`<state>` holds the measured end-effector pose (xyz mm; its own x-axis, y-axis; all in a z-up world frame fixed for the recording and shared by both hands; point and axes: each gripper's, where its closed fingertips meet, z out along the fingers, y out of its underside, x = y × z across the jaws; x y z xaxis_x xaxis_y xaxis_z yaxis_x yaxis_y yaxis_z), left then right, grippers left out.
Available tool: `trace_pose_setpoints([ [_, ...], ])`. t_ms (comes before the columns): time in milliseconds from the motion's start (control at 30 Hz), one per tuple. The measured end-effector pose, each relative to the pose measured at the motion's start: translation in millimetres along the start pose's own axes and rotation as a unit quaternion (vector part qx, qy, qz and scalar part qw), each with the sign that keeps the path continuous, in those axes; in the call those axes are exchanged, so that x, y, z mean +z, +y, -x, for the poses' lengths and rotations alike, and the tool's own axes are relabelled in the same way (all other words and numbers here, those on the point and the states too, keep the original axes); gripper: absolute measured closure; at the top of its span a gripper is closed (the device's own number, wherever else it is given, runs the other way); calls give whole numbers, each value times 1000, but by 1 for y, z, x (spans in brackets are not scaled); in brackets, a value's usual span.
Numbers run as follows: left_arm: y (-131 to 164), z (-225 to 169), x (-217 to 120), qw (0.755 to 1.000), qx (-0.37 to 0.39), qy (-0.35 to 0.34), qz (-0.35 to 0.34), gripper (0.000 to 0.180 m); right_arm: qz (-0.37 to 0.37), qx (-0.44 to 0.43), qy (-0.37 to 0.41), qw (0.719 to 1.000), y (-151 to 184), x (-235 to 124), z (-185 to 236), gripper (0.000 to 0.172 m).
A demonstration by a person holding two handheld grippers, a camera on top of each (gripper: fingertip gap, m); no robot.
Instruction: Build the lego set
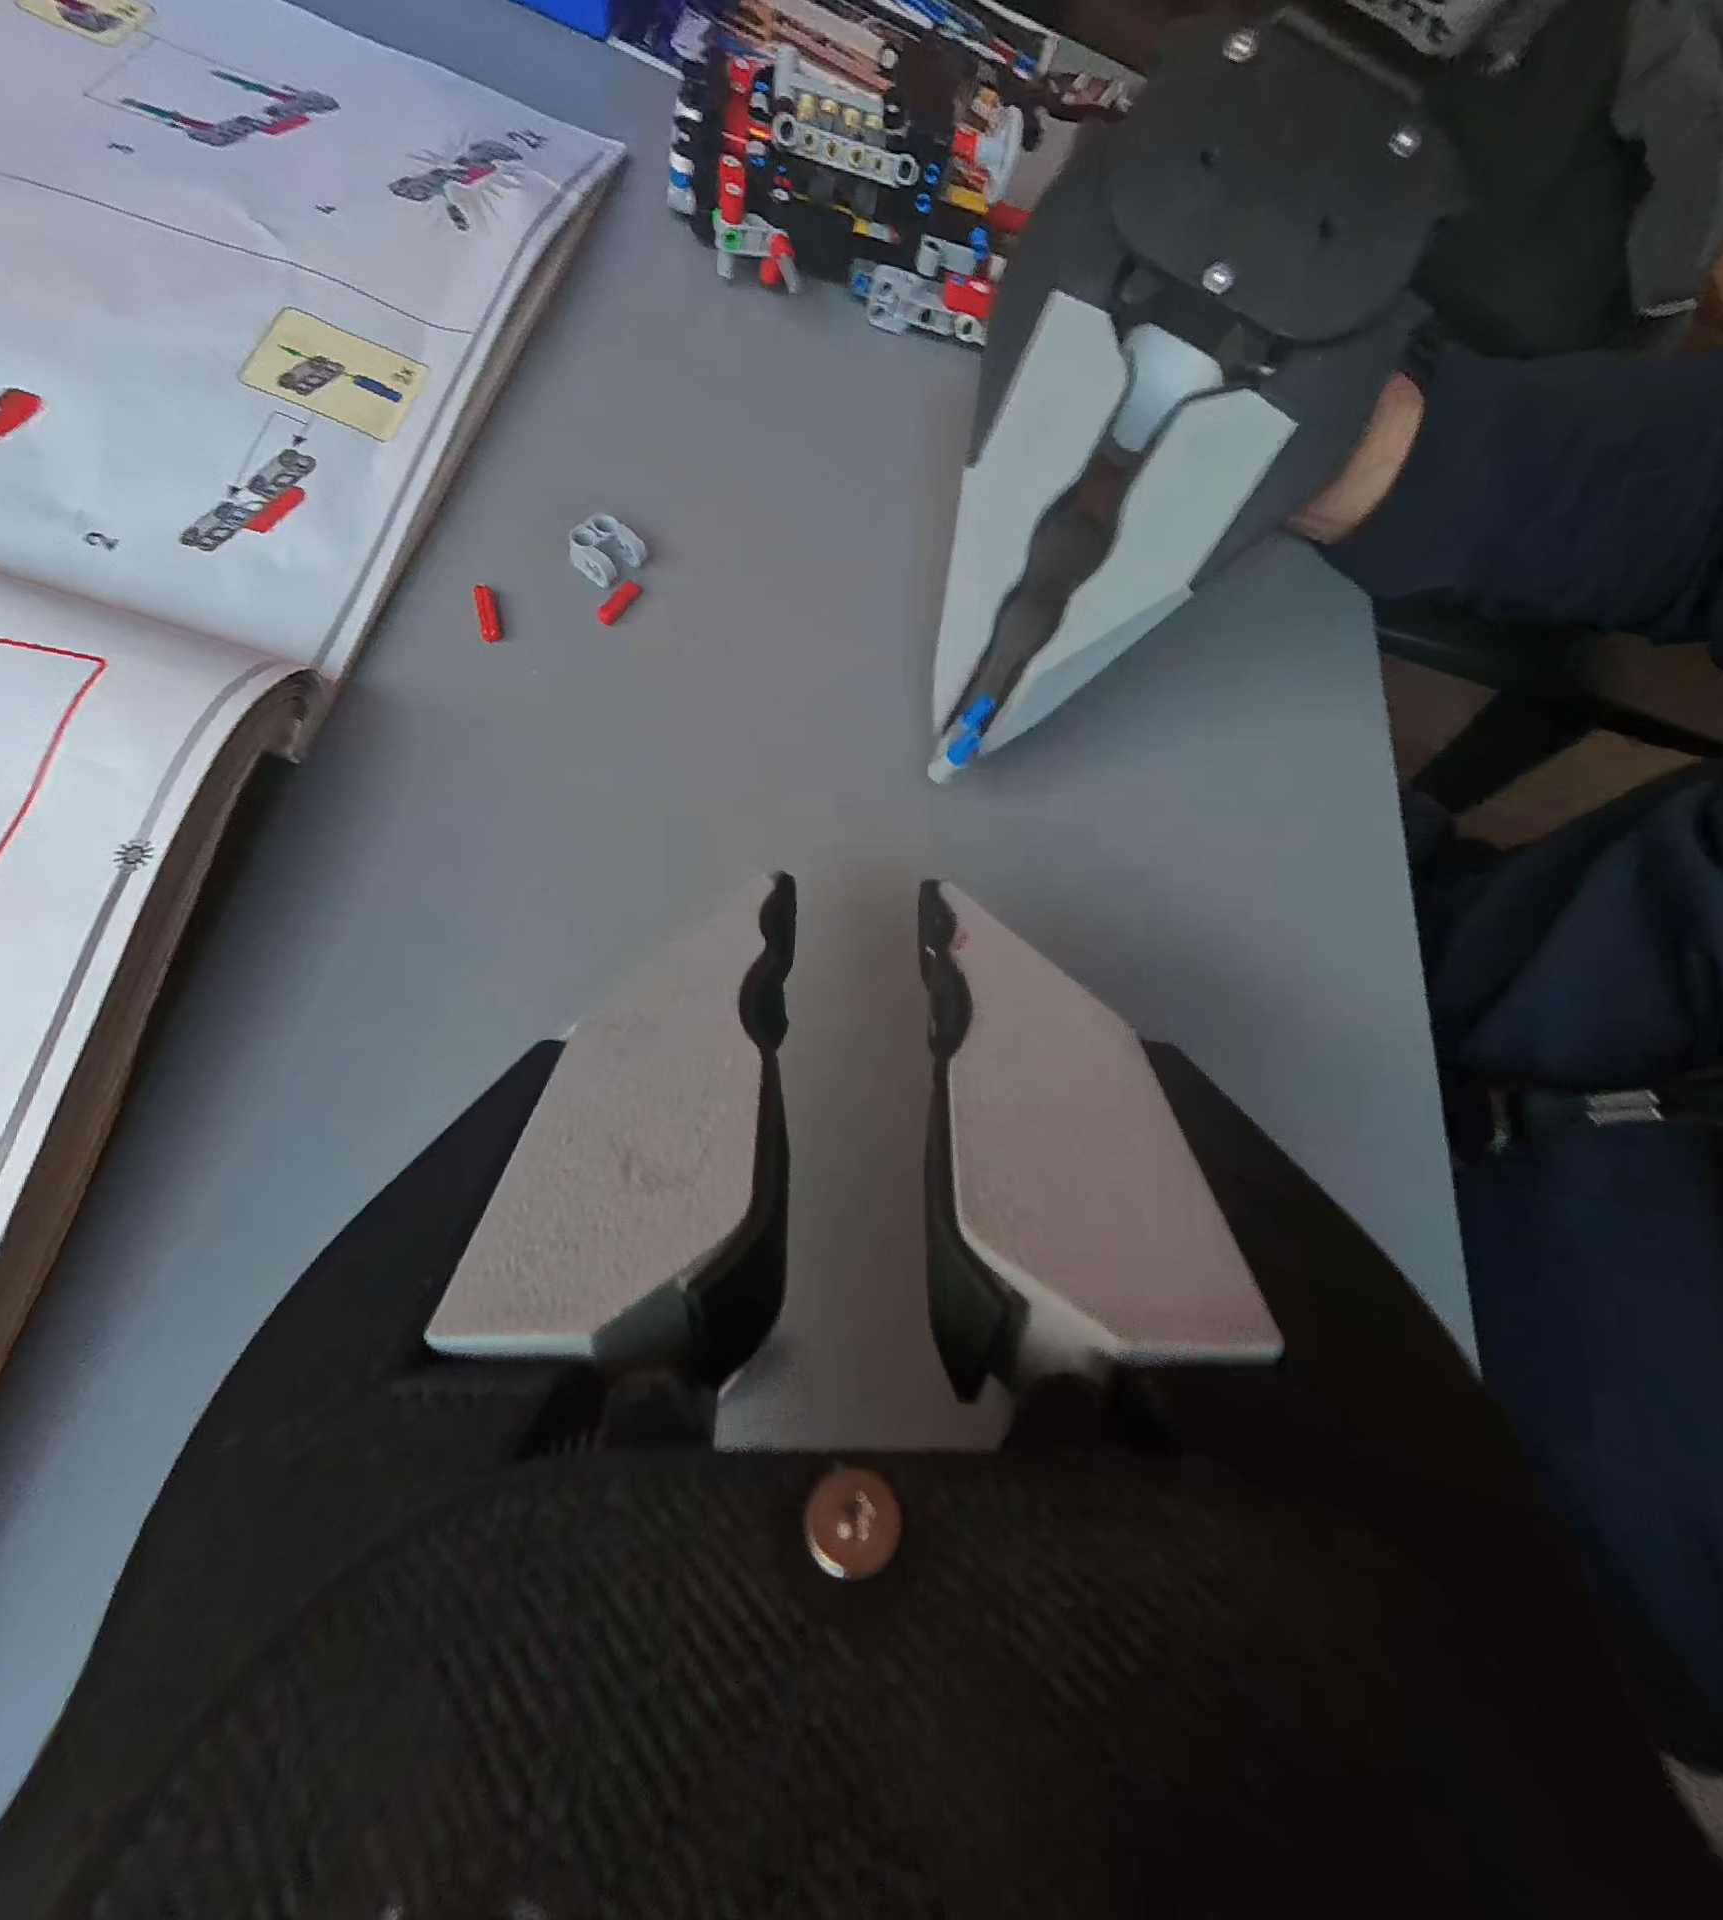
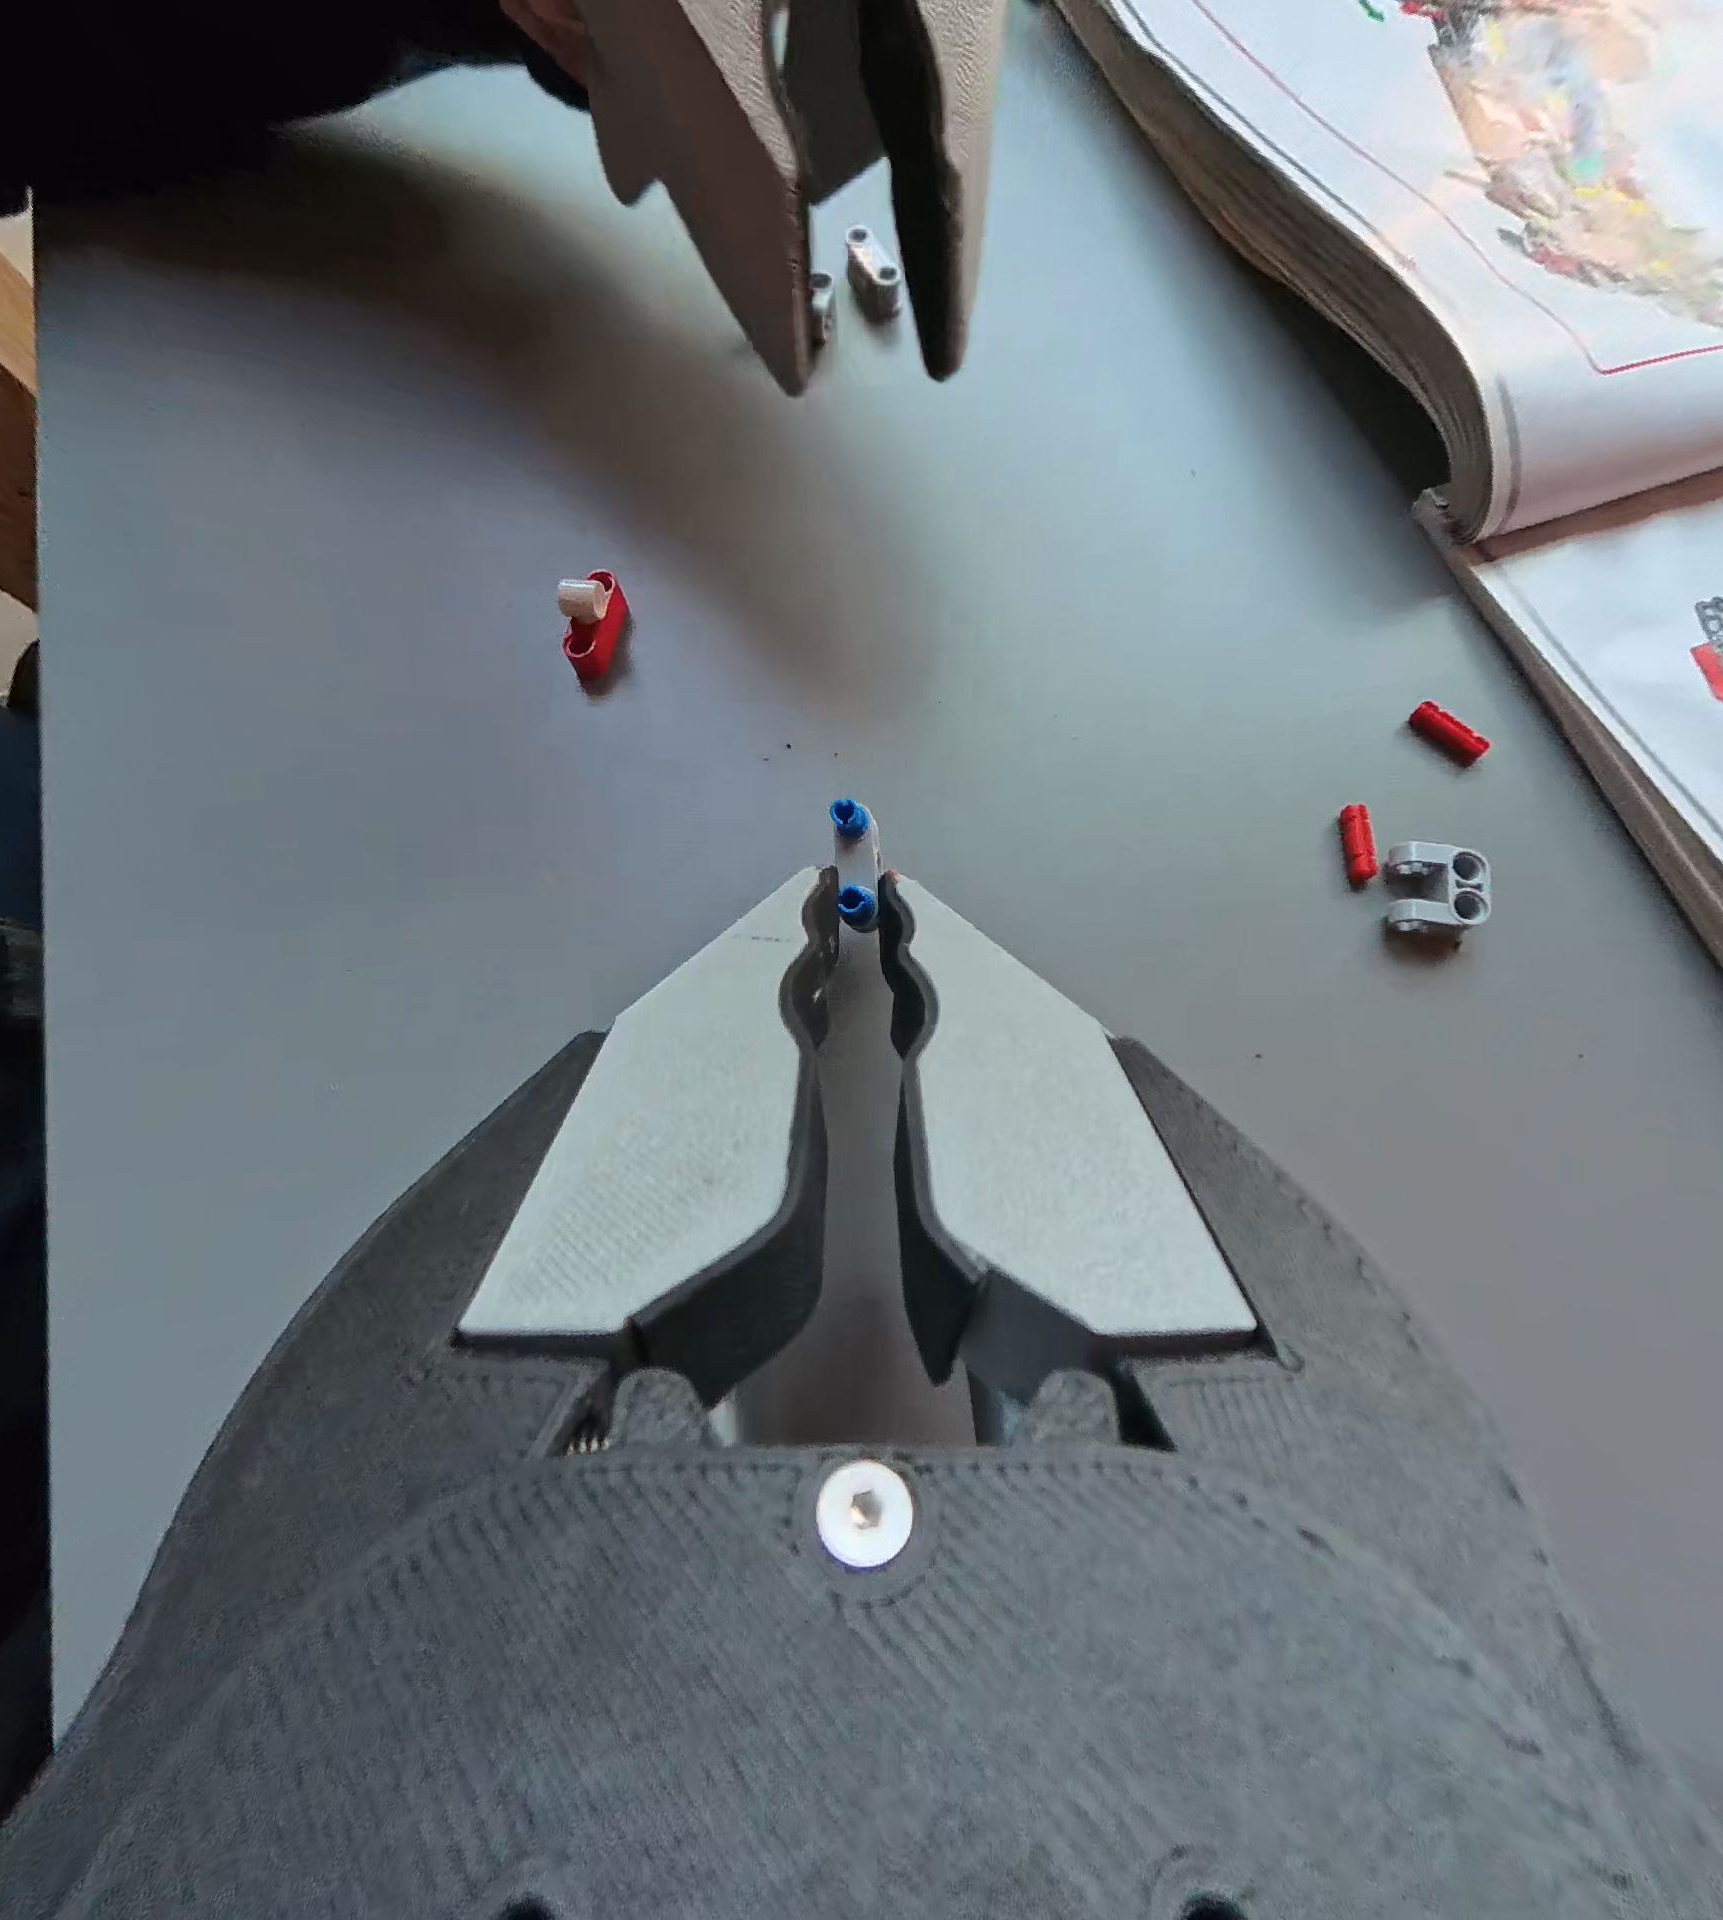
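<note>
The right gripper point(image 2: 857, 883) is closed on a small grey beam point(image 2: 855, 854) fitted with two blue pins point(image 2: 851, 816); its pads point(image 2: 815, 935) are pressed against the beam's sides, and the piece is held just above the grey table point(image 2: 317, 935). The left gripper point(image 1: 852, 883) is held partly open over bare table, with nothing between its fingers point(image 1: 774, 935). In the right wrist view, two red pins point(image 2: 1358, 844) and a grey connector point(image 2: 1439, 883) are seen lying to the right, near an open instruction book point(image 2: 1615, 312). A red piece with a beige pin point(image 2: 595, 623) lies to the far left. A partly built brick model point(image 1: 836, 166) stands at the far side of the table.
</note>
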<state>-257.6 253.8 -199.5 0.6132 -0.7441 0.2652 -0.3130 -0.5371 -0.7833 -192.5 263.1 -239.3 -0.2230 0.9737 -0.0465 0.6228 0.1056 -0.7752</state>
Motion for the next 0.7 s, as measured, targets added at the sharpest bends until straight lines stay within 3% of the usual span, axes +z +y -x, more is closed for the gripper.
trace_pose_setpoints([
  [133, 9, -30, -11, 996, 51, 68, 14, 156, 2, 1, -7, 1000, 1, 0, 1, 167],
  [333, 36, -51, 0, 987, 106, 94, 81, 151, 17, 2, -14, 1000, 4, 3, 3, 167],
  [567, 59, -51, 20, 977, 141, 66, 144, 161, 26, -9, -6, 1000, 7, 5, 3, 166],
  [633, 59, -49, 25, 978, 143, 56, 144, 174, 26, -13, -4, 1000, 7, 6, 3, 165],
  [700, 57, -51, 29, 980, 130, 57, 140, 174, 26, -15, 5, 1000, 6, 5, 2, 159],
])
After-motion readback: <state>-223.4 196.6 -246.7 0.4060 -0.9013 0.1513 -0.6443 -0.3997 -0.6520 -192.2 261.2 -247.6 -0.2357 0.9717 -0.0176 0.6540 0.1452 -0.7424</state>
